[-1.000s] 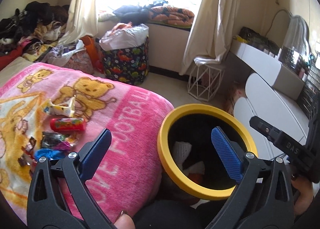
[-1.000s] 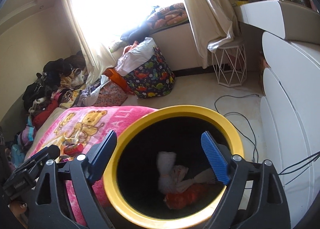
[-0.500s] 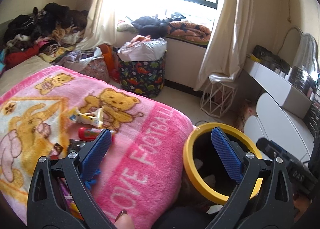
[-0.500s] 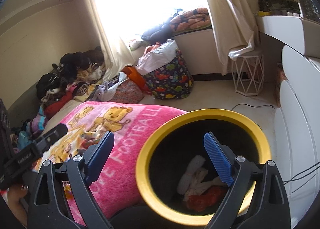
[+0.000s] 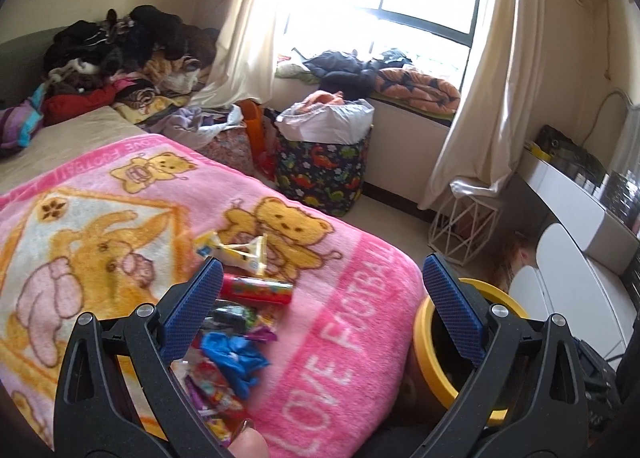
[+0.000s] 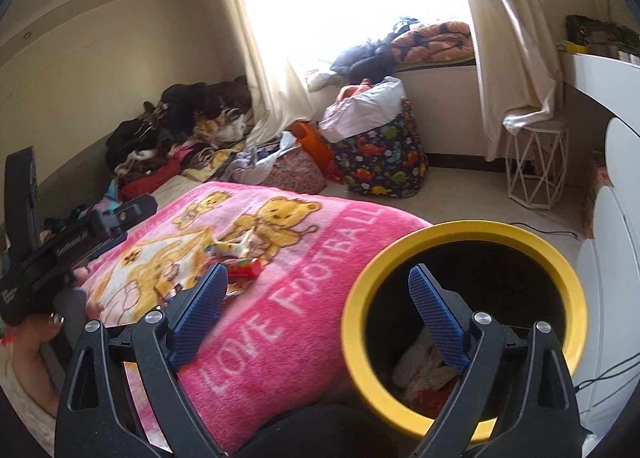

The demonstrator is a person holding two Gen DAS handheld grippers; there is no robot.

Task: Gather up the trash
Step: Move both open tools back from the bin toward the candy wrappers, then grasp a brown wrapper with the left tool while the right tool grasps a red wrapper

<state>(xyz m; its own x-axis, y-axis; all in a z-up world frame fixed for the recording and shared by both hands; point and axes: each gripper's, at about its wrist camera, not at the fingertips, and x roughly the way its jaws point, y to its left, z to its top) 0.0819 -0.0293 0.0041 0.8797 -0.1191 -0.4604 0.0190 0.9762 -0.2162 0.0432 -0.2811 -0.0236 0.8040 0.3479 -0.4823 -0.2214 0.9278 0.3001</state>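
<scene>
Since the earlier frames, both views have been swung away from the bin (image 6: 460,338) toward the blanket (image 5: 340,338), so that the wrappers now sit nearer the middle of the left view and the bin has been pushed to its lower right edge. The left gripper (image 5: 320,310) is held over the blanket with its jaws spread wide and nothing between them; the right gripper (image 6: 316,318) is likewise spread and empty, its right finger hanging over the bin's mouth. The trash is gathered on the blanket: a red tube (image 5: 256,290), a yellow wrapper (image 5: 236,250) just behind it, a blue wrapper (image 5: 234,358) nearer the camera, and more crumpled foil partly hidden behind the left finger. Some white and red trash (image 6: 424,374) is already seen at the bottom of the bin, which stands just beside the bed edge. A pick from the pile is judged to be the next step. Several slips are possible: the soft blanket could be pinched together with a wrapper and dragged, scattering the rest; thin foil could slide out of the pads if only an edge is caught; the tube could roll off toward the floor if nudged sideways; and the light bin could be knocked by the right gripper, being so close to it.
</scene>
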